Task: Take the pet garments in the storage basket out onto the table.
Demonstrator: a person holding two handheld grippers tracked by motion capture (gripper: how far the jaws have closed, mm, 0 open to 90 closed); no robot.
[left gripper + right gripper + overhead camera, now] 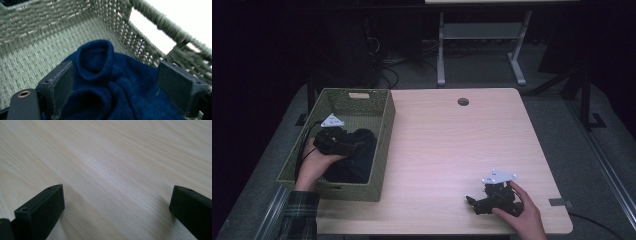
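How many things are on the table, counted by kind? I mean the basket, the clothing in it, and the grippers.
Woven basket: 1
Dark blue knitted garment inside the basket: 1
Grippers: 2, the left gripper open over the garment, the right gripper open over the bare table
Total: 4

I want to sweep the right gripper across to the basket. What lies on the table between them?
Nothing: in the high view, bare table runs from the right gripper to the basket.
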